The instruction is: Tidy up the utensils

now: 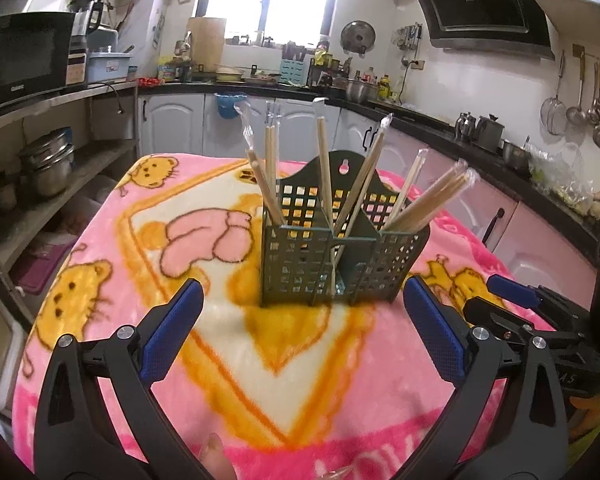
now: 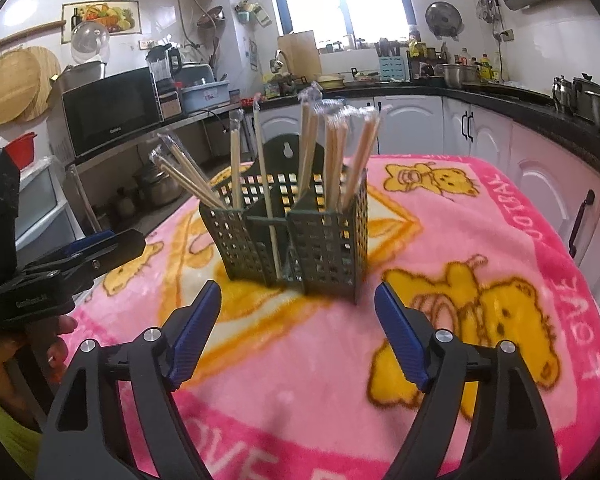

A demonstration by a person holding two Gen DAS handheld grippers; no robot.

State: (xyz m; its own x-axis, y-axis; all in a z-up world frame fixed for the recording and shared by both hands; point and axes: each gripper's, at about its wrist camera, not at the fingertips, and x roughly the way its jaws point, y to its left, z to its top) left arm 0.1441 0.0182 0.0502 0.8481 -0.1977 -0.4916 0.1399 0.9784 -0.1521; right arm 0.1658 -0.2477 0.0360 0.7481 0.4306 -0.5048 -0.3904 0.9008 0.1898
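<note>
A dark green lattice utensil holder point(image 1: 340, 256) with compartments stands upright on the pink blanket; it also shows in the right wrist view point(image 2: 292, 244). Several wrapped wooden chopsticks point(image 1: 324, 168) stick out of its compartments, also seen in the right wrist view point(image 2: 332, 152). My left gripper point(image 1: 302, 300) is open and empty, just in front of the holder. My right gripper point(image 2: 298, 308) is open and empty, also just short of the holder. The right gripper shows at the right edge of the left wrist view point(image 1: 516, 292); the left gripper shows at the left of the right wrist view point(image 2: 96, 252).
A pink cartoon-bear blanket point(image 2: 500, 320) covers the table. Kitchen counters with white cabinets point(image 1: 440, 152) run behind and to the right. Open shelves with a microwave point(image 1: 20, 56) and steel pots point(image 1: 48, 160) stand to the left.
</note>
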